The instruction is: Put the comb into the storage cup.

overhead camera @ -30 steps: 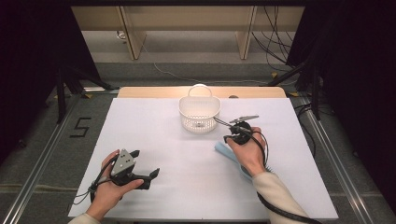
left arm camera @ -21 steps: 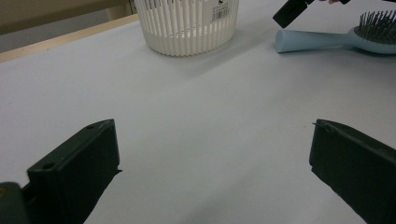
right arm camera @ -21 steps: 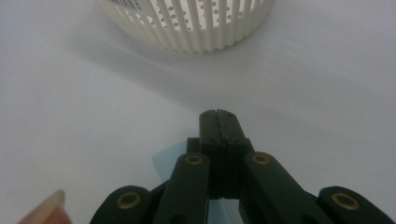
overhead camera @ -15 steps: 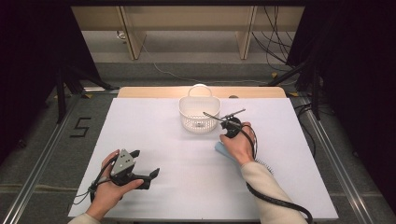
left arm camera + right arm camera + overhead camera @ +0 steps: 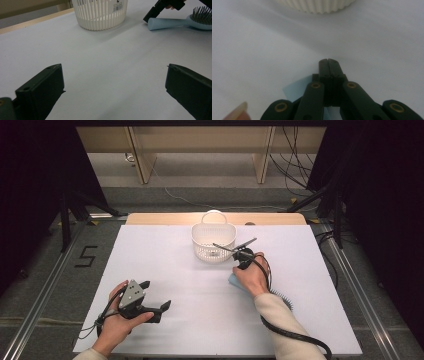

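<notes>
Our grippers are black: the left gripper (image 5: 159,306) carries a grey three-cornered plate, brass-ringed screws stud the right gripper (image 5: 328,61), and our right sleeve (image 5: 287,332) is cream.

White basket (image 5: 100,13) stands left of the blue hairbrush (image 5: 180,22) beyond wide-apart jaws

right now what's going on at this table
A person sits at a white table with a gripper in each hand. The right gripper, jaws shut with nothing between them, is down at the handle end of a light blue hairbrush lying beside a white slatted basket. The left gripper is open over bare table, away from both things. The brush is not yet in the basket.
</notes>
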`<state>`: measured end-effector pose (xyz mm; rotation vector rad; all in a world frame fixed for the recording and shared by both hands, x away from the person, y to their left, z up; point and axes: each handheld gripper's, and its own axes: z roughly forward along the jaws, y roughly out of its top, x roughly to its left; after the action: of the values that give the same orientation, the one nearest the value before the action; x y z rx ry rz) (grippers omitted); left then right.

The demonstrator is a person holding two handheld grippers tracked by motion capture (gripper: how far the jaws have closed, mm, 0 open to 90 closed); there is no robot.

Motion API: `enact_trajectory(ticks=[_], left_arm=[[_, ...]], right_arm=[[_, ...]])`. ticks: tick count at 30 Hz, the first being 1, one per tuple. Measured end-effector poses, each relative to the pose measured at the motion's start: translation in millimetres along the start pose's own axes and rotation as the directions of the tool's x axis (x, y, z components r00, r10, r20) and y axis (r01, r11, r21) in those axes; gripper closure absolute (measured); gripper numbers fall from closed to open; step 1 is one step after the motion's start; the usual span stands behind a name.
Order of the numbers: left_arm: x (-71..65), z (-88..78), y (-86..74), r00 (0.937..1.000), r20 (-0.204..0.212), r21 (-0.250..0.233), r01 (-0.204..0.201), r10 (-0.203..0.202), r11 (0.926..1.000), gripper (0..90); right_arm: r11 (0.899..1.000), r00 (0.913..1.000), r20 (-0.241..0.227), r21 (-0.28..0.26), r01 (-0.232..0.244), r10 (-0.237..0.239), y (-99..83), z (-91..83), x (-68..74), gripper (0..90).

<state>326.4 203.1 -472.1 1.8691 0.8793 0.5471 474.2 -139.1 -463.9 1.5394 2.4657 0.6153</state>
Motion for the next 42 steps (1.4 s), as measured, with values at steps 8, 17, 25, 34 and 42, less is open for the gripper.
enact_trajectory(ticks=[8, 17, 25, 34, 42], left_arm=[[-0.1, 0.2, -0.2, 1.0, 0.0, 0.0, -0.001, 0.001, 1.0, 1.6], [-0.4, 0.2, -0.2, 1.0, 0.002, 0.001, 0.001, -0.001, 1.0, 1.6], [-0.1, 0.1, -0.3, 1.0, -0.001, 0.002, 0.0, 0.0, 1.0, 1.6], [-0.1, -0.3, -0.3, 1.0, 0.0, 0.003, -0.001, 0.001, 1.0, 1.6], [-0.4, -0.3, -0.2, 1.0, 0.001, 0.003, -0.002, 0.002, 1.0, 1.6]], right_arm=[[0.997, 0.9991, -0.011, 0.062, 0.041, -0.041, -5.9, -2.6, 11.6, 90.0], [0.988, 0.9937, -0.043, 0.108, 0.107, -0.103, -18.4, -8.9, 24.1, 90.0], [0.971, 0.9833, -0.083, 0.163, 0.173, -0.161, -31.9, -16.5, 37.6, 90.0], [0.947, 0.9658, -0.126, 0.203, 0.249, -0.227, -50.4, -24.8, 54.1, 90.0], [0.931, 0.9512, -0.159, 0.214, 0.295, -0.265, -62.1, -30.0, 59.8, 90.0]])
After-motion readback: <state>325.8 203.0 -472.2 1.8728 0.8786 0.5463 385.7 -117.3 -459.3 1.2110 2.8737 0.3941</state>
